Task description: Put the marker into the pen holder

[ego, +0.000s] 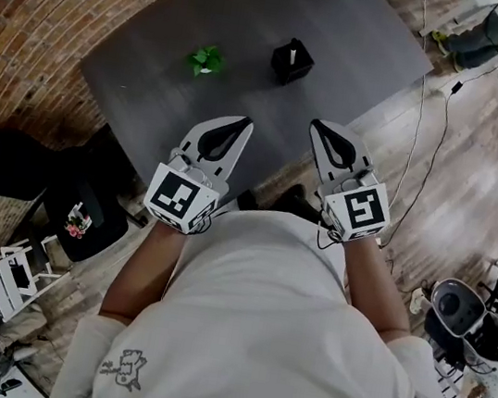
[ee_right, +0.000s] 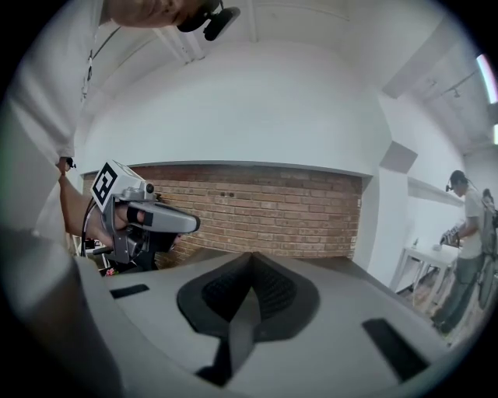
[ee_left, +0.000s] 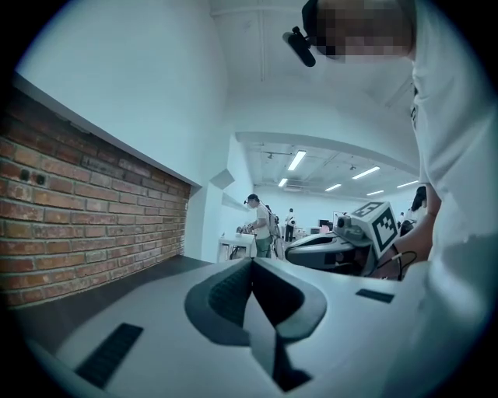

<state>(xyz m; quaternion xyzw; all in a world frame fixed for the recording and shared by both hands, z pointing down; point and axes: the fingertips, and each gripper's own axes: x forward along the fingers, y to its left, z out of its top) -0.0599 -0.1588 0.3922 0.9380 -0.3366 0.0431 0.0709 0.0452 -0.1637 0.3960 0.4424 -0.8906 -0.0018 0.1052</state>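
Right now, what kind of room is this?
Probably a shared workshop or lab: a brick wall, cables trailing over the wooden floor, and another person working at a bench.

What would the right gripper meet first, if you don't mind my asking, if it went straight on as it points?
Likely the black pen holder on the table; the right gripper might pass above it.

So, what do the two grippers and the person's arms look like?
Both the left gripper and the right gripper have pale grey, wedge-shaped shells that taper to a tip, with a dark teardrop hollow lined by ribbed pads. Each carries a white cube with black square markers at its rear. The person wears a white short-sleeved shirt.
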